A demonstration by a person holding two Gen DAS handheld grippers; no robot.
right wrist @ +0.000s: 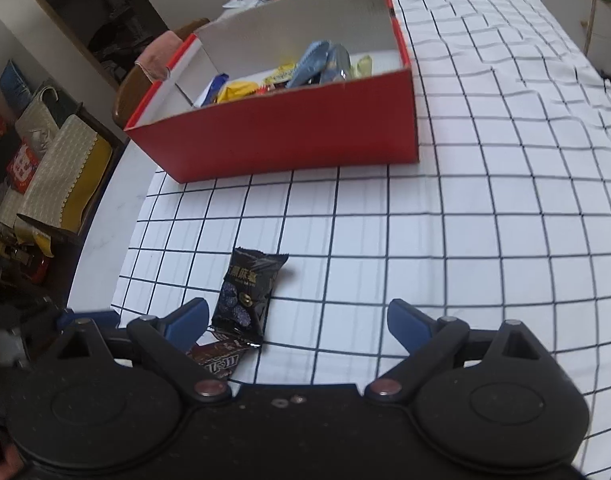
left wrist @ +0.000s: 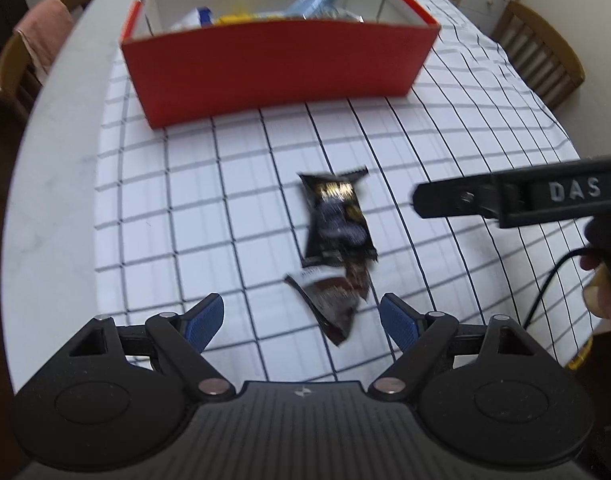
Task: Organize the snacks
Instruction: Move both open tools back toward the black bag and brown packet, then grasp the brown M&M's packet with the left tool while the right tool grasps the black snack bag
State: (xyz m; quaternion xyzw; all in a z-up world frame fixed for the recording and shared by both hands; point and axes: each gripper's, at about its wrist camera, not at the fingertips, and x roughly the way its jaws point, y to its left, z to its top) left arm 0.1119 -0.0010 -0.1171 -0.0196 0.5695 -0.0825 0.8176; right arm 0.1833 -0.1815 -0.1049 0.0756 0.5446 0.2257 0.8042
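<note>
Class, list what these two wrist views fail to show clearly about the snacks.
- Black packet: print motion-blurred in left view.
- Brown packet: near end hidden by the right gripper frame in right view.
- Red box: most contents hidden behind its front wall in left view.

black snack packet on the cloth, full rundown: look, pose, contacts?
The black snack packet is a glossy, crinkled wrapper with crimped ends, gold lettering and a picture of dark bluish round pieces. It lies flat and sealed on the checked tablecloth, in front of the red box. Its near end overlaps a brown snack packet. No tongs touch it.
</note>
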